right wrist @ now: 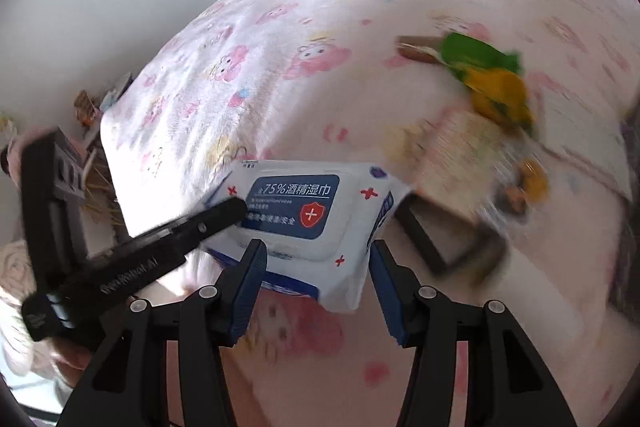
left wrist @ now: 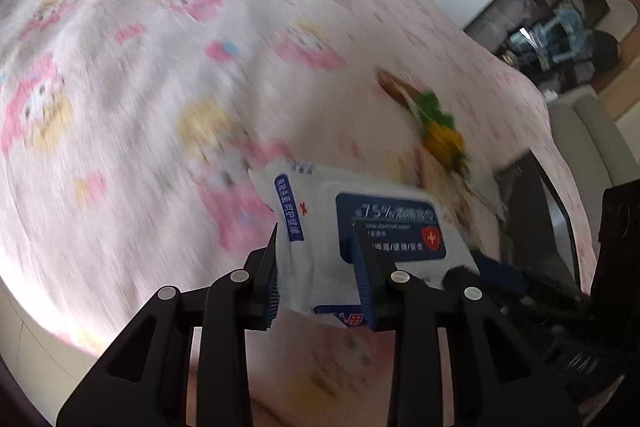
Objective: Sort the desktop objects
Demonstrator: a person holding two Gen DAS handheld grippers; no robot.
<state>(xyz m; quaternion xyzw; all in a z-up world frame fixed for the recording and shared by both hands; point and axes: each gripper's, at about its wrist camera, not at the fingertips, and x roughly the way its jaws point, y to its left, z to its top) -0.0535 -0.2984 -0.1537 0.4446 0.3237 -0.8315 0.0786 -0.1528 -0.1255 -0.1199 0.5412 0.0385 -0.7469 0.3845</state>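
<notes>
A white and blue pack of alcohol wipes (left wrist: 352, 227) is held above the pink cartoon-print cloth. My left gripper (left wrist: 320, 267) is shut on the pack's near edge. In the right wrist view the same pack (right wrist: 304, 215) lies between the fingers of my right gripper (right wrist: 316, 275), whose jaws stand apart at the pack's sides, touching lightly or not at all. The left gripper's black finger (right wrist: 180, 231) reaches in from the left onto the pack.
A green and yellow toy on a brown stick (right wrist: 480, 75) lies on the cloth (left wrist: 160, 67) further back. A dark-framed box or tray (right wrist: 456, 195) with small things in it sits to the right. Furniture stands beyond the table's right edge (left wrist: 560, 39).
</notes>
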